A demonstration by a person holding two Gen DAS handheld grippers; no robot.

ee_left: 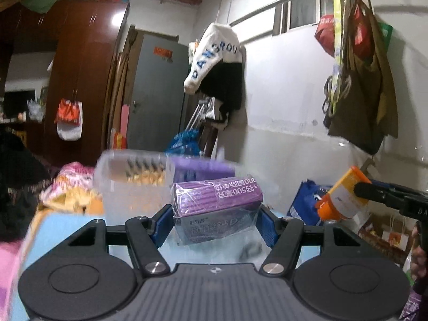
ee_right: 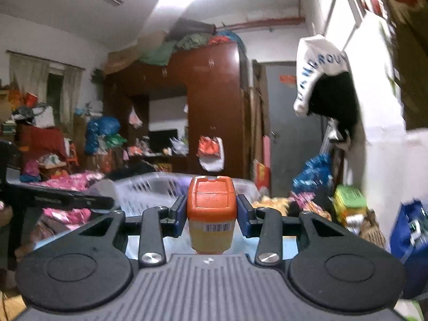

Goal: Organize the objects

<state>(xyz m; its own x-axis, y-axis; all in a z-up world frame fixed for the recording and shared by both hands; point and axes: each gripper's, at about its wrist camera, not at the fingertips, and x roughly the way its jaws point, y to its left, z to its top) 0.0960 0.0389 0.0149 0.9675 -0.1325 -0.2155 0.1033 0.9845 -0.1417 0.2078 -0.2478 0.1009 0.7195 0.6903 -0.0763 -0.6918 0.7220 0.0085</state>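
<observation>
A translucent basket (ee_left: 133, 184) sits at left. Just right of it the left gripper (ee_left: 215, 220) clamps a purple box (ee_left: 216, 206), held aloft – further right, the right gripper (ee_right: 210, 211) grips an orange-capped bottle (ee_right: 210, 211), also off the surface.

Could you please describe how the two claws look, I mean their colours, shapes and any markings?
The left claw and the right claw look alike: black angular link arms with silver screws, blue ribbed fingers, two round black discs, and a grey ridged body with a small logo. In the left view, the right claw's black side shows white letters, too blurred to read. No cables or sleeves show.
</observation>
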